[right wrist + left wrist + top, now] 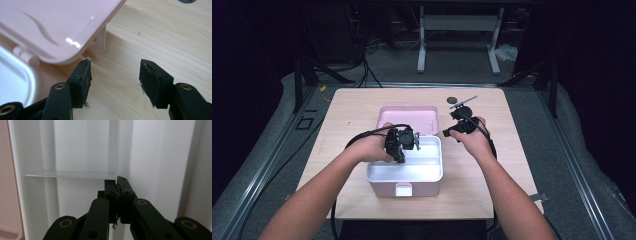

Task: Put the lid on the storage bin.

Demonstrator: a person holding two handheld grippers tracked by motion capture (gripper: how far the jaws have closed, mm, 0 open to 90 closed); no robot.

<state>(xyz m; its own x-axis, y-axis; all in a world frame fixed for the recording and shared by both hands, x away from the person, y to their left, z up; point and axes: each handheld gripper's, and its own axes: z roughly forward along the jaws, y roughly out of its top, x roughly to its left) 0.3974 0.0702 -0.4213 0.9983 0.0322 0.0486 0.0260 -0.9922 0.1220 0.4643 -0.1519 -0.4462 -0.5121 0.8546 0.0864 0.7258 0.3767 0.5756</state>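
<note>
A pink box (404, 189) stands mid-table with its lid (407, 117) laid open toward the far side. A white inner tray (412, 172) sits in the box. My left gripper (404, 141) reaches into the tray; its jaws (117, 182) are shut on a thin upright white wall of the tray (117, 150). My right gripper (446, 131) hovers just right of the box's hinge, open, with only bare wood between its pads (83, 75). The lid's rounded corner (62, 32) lies just ahead of it, to the left in the right gripper view.
A small black disc (453, 99) and a thin grey stick (464, 101) lie on the wooden table (512, 165) beyond the right hand. The disc's edge (186, 1) also peeks in at the top of the right gripper view. Dark floor and table legs lie beyond.
</note>
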